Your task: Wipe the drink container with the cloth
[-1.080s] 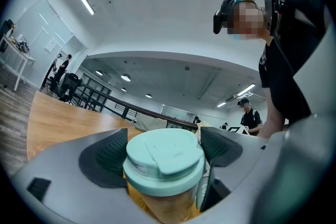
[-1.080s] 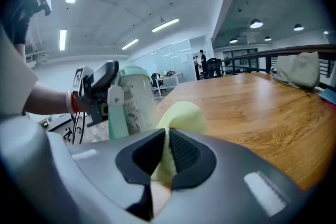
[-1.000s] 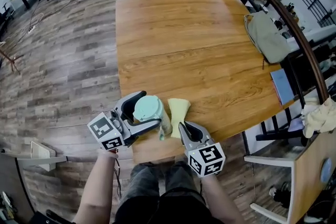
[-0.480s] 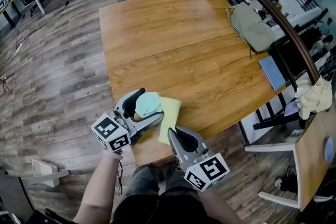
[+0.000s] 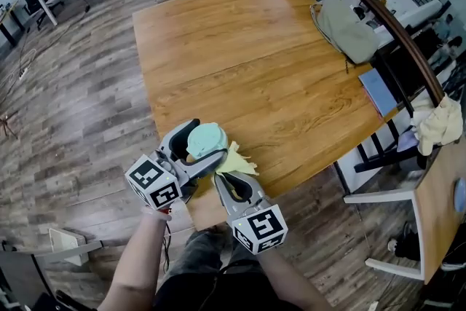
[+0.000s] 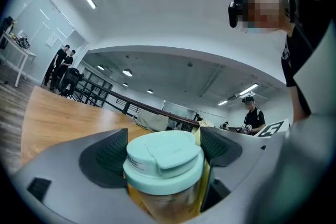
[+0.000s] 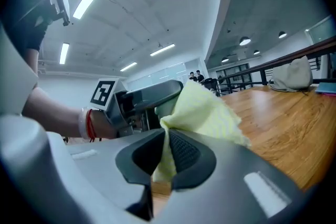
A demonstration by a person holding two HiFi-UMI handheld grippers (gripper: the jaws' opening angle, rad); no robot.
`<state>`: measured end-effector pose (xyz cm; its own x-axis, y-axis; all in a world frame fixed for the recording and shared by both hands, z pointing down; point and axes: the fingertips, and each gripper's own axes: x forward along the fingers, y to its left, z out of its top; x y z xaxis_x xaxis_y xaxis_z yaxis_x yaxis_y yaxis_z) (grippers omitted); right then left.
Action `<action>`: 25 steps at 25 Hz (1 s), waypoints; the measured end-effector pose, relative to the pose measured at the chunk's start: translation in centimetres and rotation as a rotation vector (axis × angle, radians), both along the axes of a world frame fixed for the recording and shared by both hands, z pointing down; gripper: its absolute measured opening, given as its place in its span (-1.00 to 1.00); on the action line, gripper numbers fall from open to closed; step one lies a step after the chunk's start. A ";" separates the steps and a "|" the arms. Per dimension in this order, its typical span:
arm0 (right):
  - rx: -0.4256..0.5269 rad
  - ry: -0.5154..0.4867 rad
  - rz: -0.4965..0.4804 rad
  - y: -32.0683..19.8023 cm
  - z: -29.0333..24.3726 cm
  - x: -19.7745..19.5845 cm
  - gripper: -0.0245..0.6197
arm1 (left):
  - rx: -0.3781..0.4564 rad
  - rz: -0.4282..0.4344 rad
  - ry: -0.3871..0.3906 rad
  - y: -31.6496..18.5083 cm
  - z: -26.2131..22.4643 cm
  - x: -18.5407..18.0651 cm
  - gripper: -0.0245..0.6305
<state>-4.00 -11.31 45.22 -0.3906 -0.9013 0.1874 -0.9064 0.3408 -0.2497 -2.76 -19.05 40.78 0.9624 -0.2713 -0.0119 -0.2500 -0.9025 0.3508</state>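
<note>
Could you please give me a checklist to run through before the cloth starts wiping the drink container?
1. Left claw shut on the drink container: ok, it is held from both sides.
2. Right claw shut on the cloth: ok, a fold is pinched between the jaws.
3. Lid closed: ok, it sits shut on top.
4. Cloth touching the container: cannot tell; in the head view it lies right beside it.
5. Container lifted off the table: cannot tell, its base is hidden.
</note>
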 end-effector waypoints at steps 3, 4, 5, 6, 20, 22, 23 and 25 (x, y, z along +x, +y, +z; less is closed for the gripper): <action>-0.036 0.021 0.000 0.4 1.7 -0.1 -0.83 | -0.009 0.003 0.012 -0.3 0.0 -0.2 0.38; -0.049 0.025 0.003 0.6 2.3 0.0 -0.83 | -0.009 0.007 0.014 -0.3 0.0 -0.2 0.38; -0.063 0.028 0.006 0.8 2.9 0.0 -0.83 | -0.007 0.012 0.016 -0.2 0.0 -0.1 0.38; -0.078 0.030 0.007 1.0 3.5 0.0 -0.83 | -0.005 0.018 0.018 -0.2 0.0 -0.1 0.38; -0.327 0.056 0.042 3.8 9.6 1.9 -0.83 | 0.056 0.100 0.028 1.1 -0.3 0.0 0.38; -0.319 0.025 0.078 4.5 8.5 3.5 -0.83 | 0.083 0.127 0.019 1.7 -0.5 0.2 0.38; -0.306 0.004 0.094 4.9 7.7 4.3 -0.83 | 0.101 0.143 0.013 2.0 -0.5 0.3 0.38; -0.269 -0.015 0.106 5.6 6.1 6.0 -0.83 | 0.143 0.185 -0.004 2.9 -0.7 0.8 0.38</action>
<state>2.00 -5.72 51.33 -0.3016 -0.8557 0.4205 -0.9288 0.1642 -0.3322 -2.00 -16.13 40.08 0.9957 -0.0864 -0.0339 -0.0772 -0.9735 0.2152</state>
